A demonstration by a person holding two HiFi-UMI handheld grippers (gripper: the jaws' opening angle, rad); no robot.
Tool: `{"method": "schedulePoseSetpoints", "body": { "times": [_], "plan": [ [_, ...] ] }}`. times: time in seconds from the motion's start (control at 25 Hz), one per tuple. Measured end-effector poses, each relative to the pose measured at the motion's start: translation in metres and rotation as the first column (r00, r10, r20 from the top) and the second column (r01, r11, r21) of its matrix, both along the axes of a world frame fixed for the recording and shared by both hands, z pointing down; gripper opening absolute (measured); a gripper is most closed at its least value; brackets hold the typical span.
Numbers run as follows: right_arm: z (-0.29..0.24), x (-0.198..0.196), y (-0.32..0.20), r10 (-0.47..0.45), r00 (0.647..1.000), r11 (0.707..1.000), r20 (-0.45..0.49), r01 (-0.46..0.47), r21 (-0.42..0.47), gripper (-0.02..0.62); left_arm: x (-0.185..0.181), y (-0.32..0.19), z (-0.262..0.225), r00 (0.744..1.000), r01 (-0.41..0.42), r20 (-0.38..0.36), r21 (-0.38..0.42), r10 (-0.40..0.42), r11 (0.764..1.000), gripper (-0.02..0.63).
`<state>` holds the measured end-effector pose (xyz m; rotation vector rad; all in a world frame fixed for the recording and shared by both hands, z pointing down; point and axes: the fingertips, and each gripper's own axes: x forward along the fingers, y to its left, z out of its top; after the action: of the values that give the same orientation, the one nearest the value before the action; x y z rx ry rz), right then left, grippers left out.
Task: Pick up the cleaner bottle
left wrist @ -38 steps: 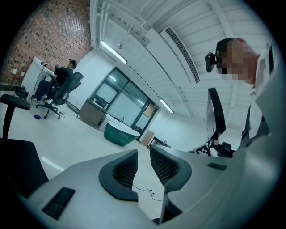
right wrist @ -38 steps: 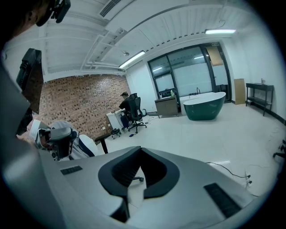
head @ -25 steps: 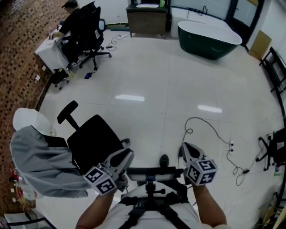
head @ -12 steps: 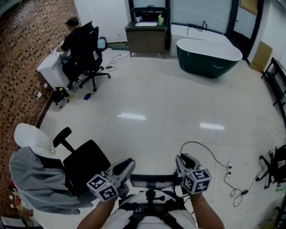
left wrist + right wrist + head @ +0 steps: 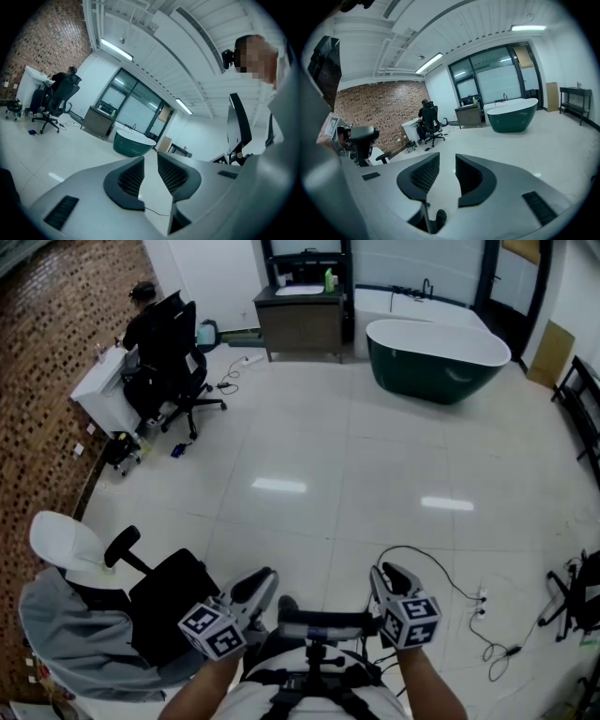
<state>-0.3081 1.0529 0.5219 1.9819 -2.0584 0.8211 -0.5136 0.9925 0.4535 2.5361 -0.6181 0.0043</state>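
Currently crossing the floor (image 5: 319, 446) toward the far cabinet (image 5: 302, 326), not yet reaching for anything. Sighting a small green bottle (image 5: 329, 280) upright on the cabinet top, just beside the basin (image 5: 300, 290) and left of the bathtub (image 5: 436, 348). Judging this to be the cleaner, though too small for reading any label. Standing well apart from it at present.

Keeping the left hand-held gripper (image 5: 253, 583) low at the bottom of the head view, jaws together, gripping nothing. Having just been opening the right hand-held gripper (image 5: 392, 576), now showing its jaws apart with only floor visible between them.

Noting change against the earlier head views:
- Closing on the cabinet and bathtub, bringing the cabinet top and bottle fully into frame.
- Leaving the near chair (image 5: 164, 601) lower and further left.

Reading the fresh opening on the right as early preparation for the pick, pointing to that side as the grasping one. Judging the task barely begun: approaching only, bottle untouched.

Expecting more travel across open floor before any reach, then lining the open jaws around the bottle's body. Flagging one hazard: a loose cable (image 5: 441, 573) trailing on the floor to the right of the path. Withholding judgement on the bottle's weight or fill, being too distant.
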Motion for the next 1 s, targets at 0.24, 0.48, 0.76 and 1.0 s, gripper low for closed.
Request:
{"method": "schedulePoseSetpoints", "body": {
  "times": [0.24,0.48,0.76,1.0],
  "plan": [
    [0.009,0.016,-0.042,0.023,1.0,1.0,-0.016,-0.024,-0.018,0.109,0.016,-0.049,0.012,0.999,-0.026,0.019,0.012,0.026,1.0,0.081],
    [0.01,0.02,-0.109,0.033,0.999,0.999,-0.011,-0.033,-0.037,0.109,0.027,-0.125,0.009,0.999,-0.048,0.025,0.042,0.047,0.998,0.081],
    [0.004,0.028,-0.194,0.062,0.997,0.997,-0.039,-0.064,-0.054,0.109,0.033,-0.219,0.011,0.996,-0.086,0.026,0.03,0.086,0.996,0.081],
    [0.008,0.034,-0.25,0.081,0.994,0.994,-0.067,-0.085,-0.062,0.109,0.037,-0.279,0.01,0.992,-0.123,0.022,0.038,0.122,0.992,0.081]
  ]
}}
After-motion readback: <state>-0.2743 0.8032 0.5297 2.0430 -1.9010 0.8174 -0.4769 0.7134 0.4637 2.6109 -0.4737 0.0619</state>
